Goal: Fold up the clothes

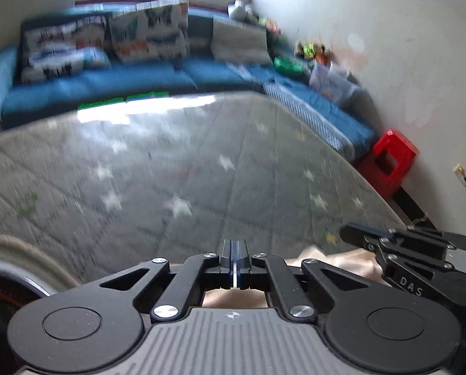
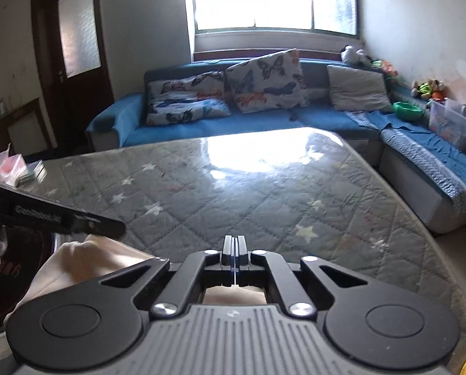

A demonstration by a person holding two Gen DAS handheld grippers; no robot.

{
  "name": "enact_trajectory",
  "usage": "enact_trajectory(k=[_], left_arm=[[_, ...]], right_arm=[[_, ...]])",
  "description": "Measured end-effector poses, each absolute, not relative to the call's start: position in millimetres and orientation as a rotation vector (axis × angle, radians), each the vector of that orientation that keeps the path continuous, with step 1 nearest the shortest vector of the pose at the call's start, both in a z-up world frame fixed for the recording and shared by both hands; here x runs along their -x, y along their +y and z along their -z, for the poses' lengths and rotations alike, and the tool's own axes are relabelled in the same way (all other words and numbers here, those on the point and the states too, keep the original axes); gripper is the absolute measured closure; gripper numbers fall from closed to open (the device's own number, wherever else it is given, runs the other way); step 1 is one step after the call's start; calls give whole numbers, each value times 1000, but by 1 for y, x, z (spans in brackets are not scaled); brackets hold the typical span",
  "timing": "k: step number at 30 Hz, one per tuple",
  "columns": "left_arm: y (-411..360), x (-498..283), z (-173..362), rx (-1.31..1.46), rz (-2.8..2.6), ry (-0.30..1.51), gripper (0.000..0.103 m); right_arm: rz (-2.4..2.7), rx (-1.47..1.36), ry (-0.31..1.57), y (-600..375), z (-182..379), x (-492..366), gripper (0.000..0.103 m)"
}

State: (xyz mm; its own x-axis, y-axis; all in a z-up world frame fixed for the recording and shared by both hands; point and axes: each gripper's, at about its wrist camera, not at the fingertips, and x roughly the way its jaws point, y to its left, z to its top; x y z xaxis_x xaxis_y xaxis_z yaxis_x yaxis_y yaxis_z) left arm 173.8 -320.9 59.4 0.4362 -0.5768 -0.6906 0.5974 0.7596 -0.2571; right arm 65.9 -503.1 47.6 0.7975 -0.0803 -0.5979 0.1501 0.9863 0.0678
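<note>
A: Looking along the left gripper (image 1: 234,250), I see its jaws pressed flat together with no gap. Pale beige cloth garment (image 1: 333,261) shows just behind and below them, at the bottom centre of the left wrist view, and spreads off to the lower right.

B: Same on the right gripper (image 2: 234,243): jaws closed tight. In its view the garment sits at the lower left and also shows through the opening under the jaws. Whether either pair actually pinches fabric I cannot tell; the tips hide the contact.

A: So the cloth lies between the two tools, low and close, not out on the grey quilted star-patterned table cover (image 1: 170,168) ahead.

B: Right. That surface ahead of both tips is where I'd judge the garment has to be spread. The blue corner sofa (image 2: 264,122) beyond it plays no part.

A: Which hand is nearer the bulk of the cloth?

B: Hard to split. The right gripper appears at the lower right of the left view, with cloth running toward it; the left gripper crosses the left edge of the right view, directly above the cloth. The garment seems to stretch sideways from one to the other.
</note>
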Motion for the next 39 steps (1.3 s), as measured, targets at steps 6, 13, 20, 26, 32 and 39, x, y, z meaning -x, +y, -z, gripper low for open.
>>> enact_trajectory(k=[6,13,20,26,32,39], left_arm=[[-311,-180,-48,23,719,908,99],[-307,-181,-49,54,756,980,53],[-326,-175,-44,-32,782,1003,80],[-323,-170,-44,-19,783,942,102],[-310,-165,-60,61,807,799,103],[-297,-173,-58,63,760,848,99]], right_arm=[[98,-146,695,-510,-37,-69,95],[-42,-99,720,-480,-40,-68,91],[-157,-35,745,-446,-36,-64,84],[-178,-4,730,-433,-43,-57,84],[-195,-23,728,-428,-41,-58,84],[-210,-48,781,-420,-17,-75,83]])
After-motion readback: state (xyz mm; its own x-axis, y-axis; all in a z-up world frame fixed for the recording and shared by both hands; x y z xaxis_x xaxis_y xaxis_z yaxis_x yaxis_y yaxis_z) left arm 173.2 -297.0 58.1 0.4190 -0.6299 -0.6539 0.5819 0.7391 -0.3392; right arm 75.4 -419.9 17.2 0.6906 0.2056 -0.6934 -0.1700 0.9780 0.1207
